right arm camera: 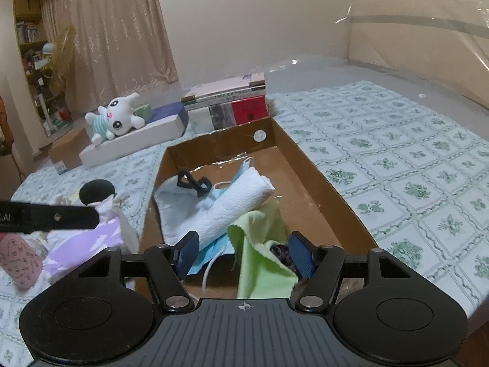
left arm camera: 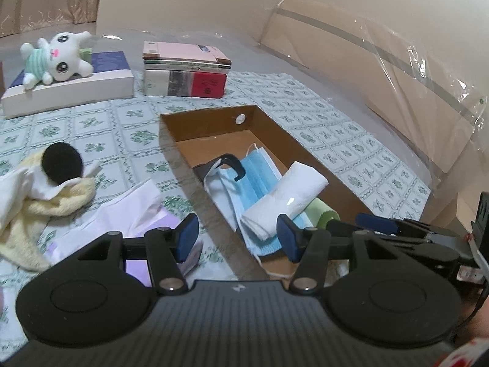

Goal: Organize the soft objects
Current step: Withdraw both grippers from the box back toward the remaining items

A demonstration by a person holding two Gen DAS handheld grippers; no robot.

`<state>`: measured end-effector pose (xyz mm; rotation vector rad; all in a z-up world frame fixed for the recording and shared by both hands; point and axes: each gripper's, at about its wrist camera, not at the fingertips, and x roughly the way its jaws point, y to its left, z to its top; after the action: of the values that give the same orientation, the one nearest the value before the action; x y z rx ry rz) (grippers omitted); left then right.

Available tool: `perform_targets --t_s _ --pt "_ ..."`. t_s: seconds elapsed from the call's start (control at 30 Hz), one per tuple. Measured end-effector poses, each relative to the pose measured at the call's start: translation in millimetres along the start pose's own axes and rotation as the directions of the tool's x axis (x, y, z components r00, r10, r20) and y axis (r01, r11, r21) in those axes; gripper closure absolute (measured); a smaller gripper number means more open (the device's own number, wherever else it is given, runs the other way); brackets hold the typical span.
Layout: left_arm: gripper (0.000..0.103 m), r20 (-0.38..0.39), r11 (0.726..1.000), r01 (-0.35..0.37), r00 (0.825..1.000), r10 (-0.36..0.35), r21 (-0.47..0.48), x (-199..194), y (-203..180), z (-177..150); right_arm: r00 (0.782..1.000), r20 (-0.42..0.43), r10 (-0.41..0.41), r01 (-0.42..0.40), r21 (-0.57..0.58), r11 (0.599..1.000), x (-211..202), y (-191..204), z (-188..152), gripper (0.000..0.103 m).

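Note:
An open cardboard box [left arm camera: 211,120] [right arm camera: 333,183] lies on the patterned bedspread. In it lie blue face masks [left arm camera: 256,180] [right arm camera: 211,253], a rolled white paper towel [left arm camera: 287,198] [right arm camera: 235,205], a black clip [left arm camera: 233,165] [right arm camera: 192,183] and a green cloth [right arm camera: 262,253] [left arm camera: 325,214]. My left gripper [left arm camera: 237,238] is open and empty over the box's near left wall. My right gripper [right arm camera: 244,253] is open, its jaws either side of the green cloth. A yellow towel [left arm camera: 45,202], a black round pad [left arm camera: 62,162] [right arm camera: 96,192] and white and purple cloths [left arm camera: 134,211] [right arm camera: 82,244] lie left of the box.
A white plush toy [left arm camera: 61,56] [right arm camera: 114,119] lies on a flat white box [left arm camera: 76,88] [right arm camera: 137,140] at the back left. A stack of books [left arm camera: 186,70] [right arm camera: 229,104] stands behind the cardboard box. A plastic-wrapped headboard [left arm camera: 382,55] runs along the right. The left gripper's body [right arm camera: 45,217] shows in the right wrist view.

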<state>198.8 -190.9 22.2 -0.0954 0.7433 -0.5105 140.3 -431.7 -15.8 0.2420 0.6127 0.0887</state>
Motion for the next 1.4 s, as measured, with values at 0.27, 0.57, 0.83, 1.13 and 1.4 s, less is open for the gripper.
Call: perform_targets --t_s 0.27,0.57,0.83,1.13,1.4 --pt "0.049 0.017 0.998 -0.065 0.998 0.066 -0.005 -50.1 5.3 -25.3 1.000 0.016 -0.002 0.001 0.026 1.000 -40.9 32.0 -10.1 0.038" --pt "0.034 0.042 0.987 -0.157 0.986 0.159 -0.039 -106.6 26.4 -56.1 0.998 0.029 0.048 -0.048 0.000 0.999 -77.5 87.0 -24.7 0.038" --pt "0.025 0.063 0.970 -0.238 0.968 0.241 -0.055 -146.9 41.8 -76.7 0.995 0.021 0.096 -0.095 -0.041 0.995 -94.1 123.5 -35.4 0.038" --pt "0.024 0.078 0.957 -0.281 0.955 0.287 -0.078 -173.0 57.9 -91.2 0.990 0.008 0.139 -0.138 -0.066 0.988 -96.5 148.2 -41.0 0.038" --pt "0.024 0.099 0.962 -0.265 0.957 0.271 -0.072 -180.4 65.9 -93.0 0.988 -0.003 0.154 -0.154 -0.080 0.985 -93.1 157.7 -41.9 0.038"
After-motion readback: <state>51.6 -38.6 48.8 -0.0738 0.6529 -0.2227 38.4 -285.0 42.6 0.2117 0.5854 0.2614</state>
